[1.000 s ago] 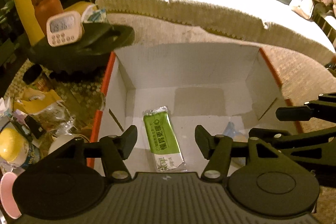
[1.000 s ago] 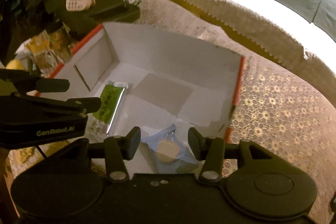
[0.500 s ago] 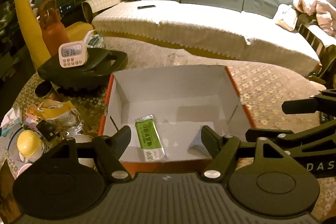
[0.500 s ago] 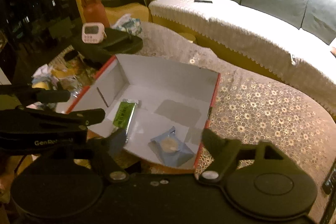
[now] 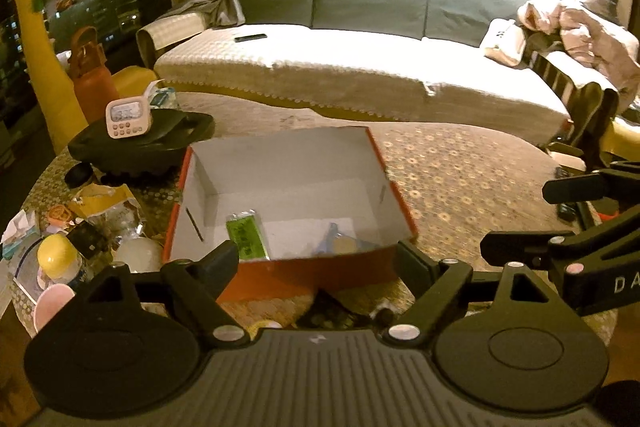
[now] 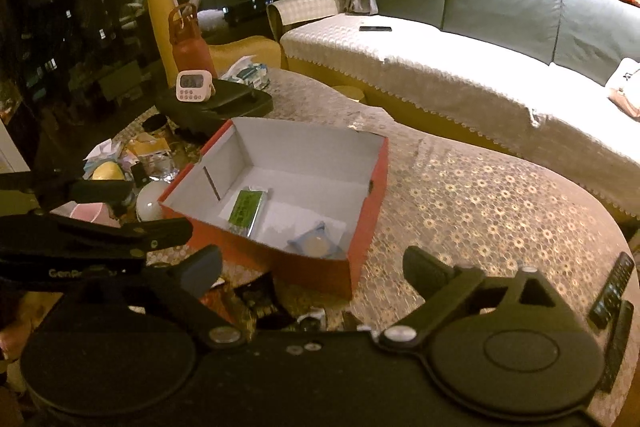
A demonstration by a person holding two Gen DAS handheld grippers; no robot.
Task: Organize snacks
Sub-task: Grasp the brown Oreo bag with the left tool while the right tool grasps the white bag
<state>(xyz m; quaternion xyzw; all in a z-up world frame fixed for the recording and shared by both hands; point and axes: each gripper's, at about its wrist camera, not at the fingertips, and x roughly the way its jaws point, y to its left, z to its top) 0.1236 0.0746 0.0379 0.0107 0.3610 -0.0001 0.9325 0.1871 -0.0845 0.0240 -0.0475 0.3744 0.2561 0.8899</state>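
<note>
An orange cardboard box (image 5: 394, 195) (image 6: 372, 203) with a white inside stands on the patterned table. In it lie a green snack bar (image 5: 245, 237) (image 6: 246, 207) and a blue-wrapped round snack (image 5: 338, 245) (image 6: 315, 246). My left gripper (image 5: 318, 265) is open and empty, held back above the box's near wall. My right gripper (image 6: 312, 267) is open and empty, above the box's near corner. More dark snack packets (image 6: 256, 301) lie on the table just in front of the box.
A heap of snacks and wrappers (image 5: 88, 227) (image 6: 128, 159) lies left of the box. A black tray with a white timer (image 5: 128, 115) (image 6: 193, 83) stands behind it. Remotes (image 6: 612, 291) lie at the table's right edge. A sofa (image 5: 360, 67) runs along the back.
Both grippers have pulled back and up from inside the box, and their jaws have opened wider. The green bar and the blue-wrapped snack stay in the box.
</note>
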